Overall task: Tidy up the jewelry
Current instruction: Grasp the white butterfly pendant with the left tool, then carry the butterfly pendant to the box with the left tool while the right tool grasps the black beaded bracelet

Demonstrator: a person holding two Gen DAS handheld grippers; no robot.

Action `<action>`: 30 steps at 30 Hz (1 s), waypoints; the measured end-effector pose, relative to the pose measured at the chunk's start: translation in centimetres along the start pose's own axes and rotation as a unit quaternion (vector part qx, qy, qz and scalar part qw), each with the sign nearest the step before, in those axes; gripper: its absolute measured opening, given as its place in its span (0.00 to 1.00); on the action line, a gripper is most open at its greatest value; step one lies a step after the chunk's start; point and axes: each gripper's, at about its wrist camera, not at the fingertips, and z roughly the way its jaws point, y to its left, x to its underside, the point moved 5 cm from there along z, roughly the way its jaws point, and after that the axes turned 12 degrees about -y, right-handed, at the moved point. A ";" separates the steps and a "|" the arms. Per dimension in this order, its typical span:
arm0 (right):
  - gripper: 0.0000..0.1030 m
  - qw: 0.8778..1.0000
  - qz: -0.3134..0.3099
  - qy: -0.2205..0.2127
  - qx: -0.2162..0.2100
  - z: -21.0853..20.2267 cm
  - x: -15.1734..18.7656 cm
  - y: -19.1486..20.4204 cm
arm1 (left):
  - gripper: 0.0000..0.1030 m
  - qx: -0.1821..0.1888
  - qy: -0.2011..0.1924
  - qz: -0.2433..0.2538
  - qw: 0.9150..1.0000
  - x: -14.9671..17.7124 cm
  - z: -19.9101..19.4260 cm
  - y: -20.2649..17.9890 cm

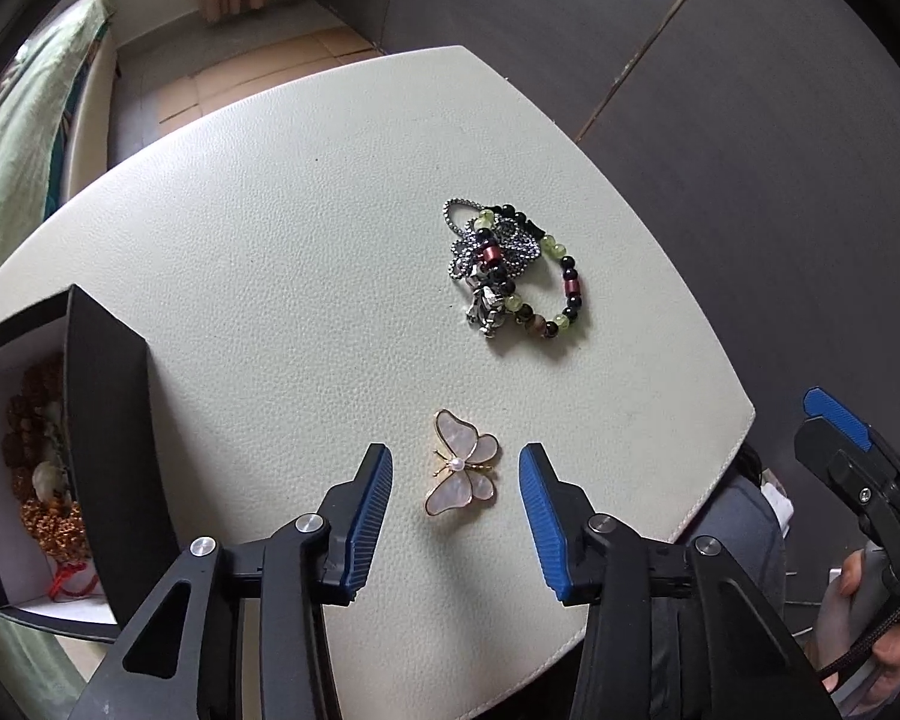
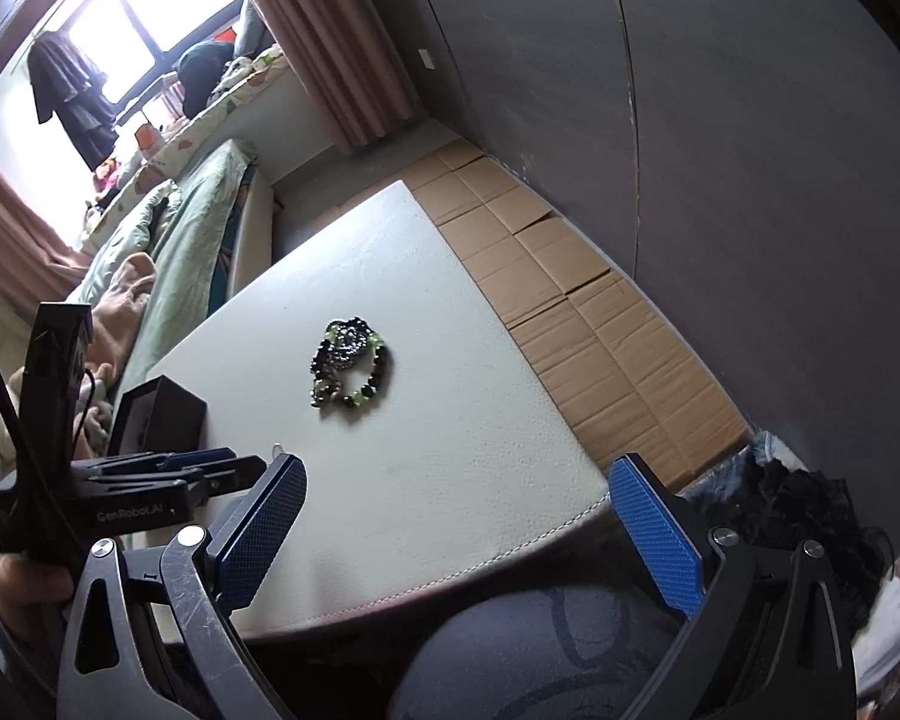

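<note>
A white butterfly brooch [image 1: 463,466] with a gold rim lies on the cream leather table [image 1: 282,276]. My left gripper [image 1: 455,468] is open, its blue fingers on either side of the brooch, not touching it. A tangle of a beaded bracelet and a silver chain [image 1: 507,267] lies farther back on the table; it also shows in the right wrist view [image 2: 349,363]. An open black box [image 1: 42,456] at the left holds brown bead strings. My right gripper [image 2: 456,498] is open and empty, held off the table's near edge.
The table's front edge [image 2: 450,564] runs below my right gripper, with the person's lap under it. Cardboard sheets [image 2: 558,294] cover the floor to the right. A bed with green bedding [image 2: 192,222] stands behind the table. A dark wall is at the right.
</note>
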 end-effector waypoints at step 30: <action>0.96 0.999 -0.015 0.018 -0.022 3.1 -0.6 4.6 | 0.12 0.034 -0.095 -0.061 0.993 -0.2 -7.6 4.6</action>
